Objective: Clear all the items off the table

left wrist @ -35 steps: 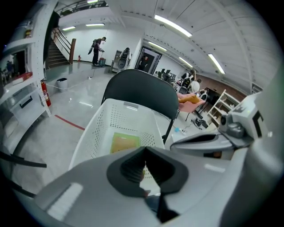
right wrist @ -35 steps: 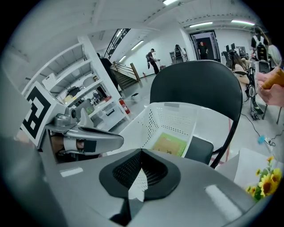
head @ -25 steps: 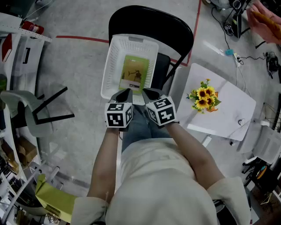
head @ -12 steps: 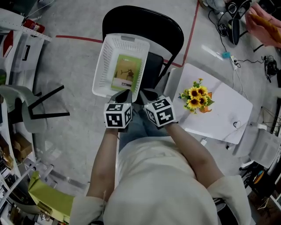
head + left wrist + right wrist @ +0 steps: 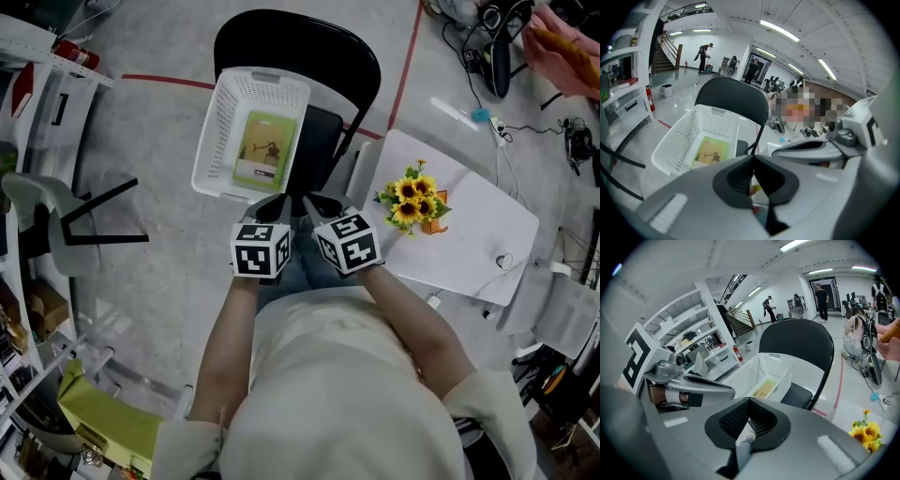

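A white basket (image 5: 246,131) sits on the seat of a black chair (image 5: 309,56) and holds a flat green card (image 5: 264,148). To the right, a bunch of sunflowers (image 5: 407,199) in an orange pot stands on the small white table (image 5: 478,239). My left gripper (image 5: 270,204) and right gripper (image 5: 319,202) hang side by side just short of the basket's near rim. Both are shut with nothing in them. The basket (image 5: 693,138) and card (image 5: 710,152) lie ahead of the left gripper (image 5: 752,159). The right gripper (image 5: 750,401) sees the basket (image 5: 759,373) and sunflowers (image 5: 867,432).
Shelving (image 5: 33,84) and a grey chair (image 5: 56,234) stand at the left. A red tape line (image 5: 169,82) crosses the floor. Cables (image 5: 497,56) and another person's hand (image 5: 562,42) are at the upper right. A thin cord (image 5: 506,261) lies on the table.
Both shut grippers have drawn back together from the basket's near rim towards my body and a little up. The basket stays on the chair.
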`<state>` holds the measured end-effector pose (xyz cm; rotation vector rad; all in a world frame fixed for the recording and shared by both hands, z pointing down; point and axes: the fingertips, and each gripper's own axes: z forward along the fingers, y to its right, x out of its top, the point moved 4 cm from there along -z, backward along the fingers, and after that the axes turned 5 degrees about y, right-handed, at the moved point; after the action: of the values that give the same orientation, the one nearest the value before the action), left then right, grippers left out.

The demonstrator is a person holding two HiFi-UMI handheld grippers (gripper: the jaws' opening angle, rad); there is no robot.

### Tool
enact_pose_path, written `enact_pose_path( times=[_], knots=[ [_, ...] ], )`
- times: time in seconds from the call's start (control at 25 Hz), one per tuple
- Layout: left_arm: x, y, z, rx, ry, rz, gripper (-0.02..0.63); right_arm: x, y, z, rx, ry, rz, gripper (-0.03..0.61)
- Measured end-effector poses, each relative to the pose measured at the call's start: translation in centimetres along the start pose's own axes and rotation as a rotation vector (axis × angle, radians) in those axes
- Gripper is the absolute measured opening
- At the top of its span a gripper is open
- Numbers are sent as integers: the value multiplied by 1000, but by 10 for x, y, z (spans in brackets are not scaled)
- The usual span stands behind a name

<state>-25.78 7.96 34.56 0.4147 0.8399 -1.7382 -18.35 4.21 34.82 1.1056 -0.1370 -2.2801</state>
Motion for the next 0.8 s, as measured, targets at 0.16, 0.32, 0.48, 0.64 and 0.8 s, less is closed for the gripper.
enact_pose_path(
  times=[0.16,0.32,0.48,0.64,0.8],
  knots=[
    [-4,14,-6,-32,-4,23,9,-4,-3,-11,-8,9,7,-2],
    [-6,15,-13,-52,6,32,9,-7,-7,-18,-32,22,22,-2],
    [-6,16,-20,-64,11,55,9,-11,-12,-24,-58,43,49,-2],
    [-14,17,-35,-78,8,81,9,-24,-26,-33,-85,57,81,-2],
    [-33,19,-51,-95,-6,96,9,-43,-47,-41,-108,53,93,0]
  ],
)
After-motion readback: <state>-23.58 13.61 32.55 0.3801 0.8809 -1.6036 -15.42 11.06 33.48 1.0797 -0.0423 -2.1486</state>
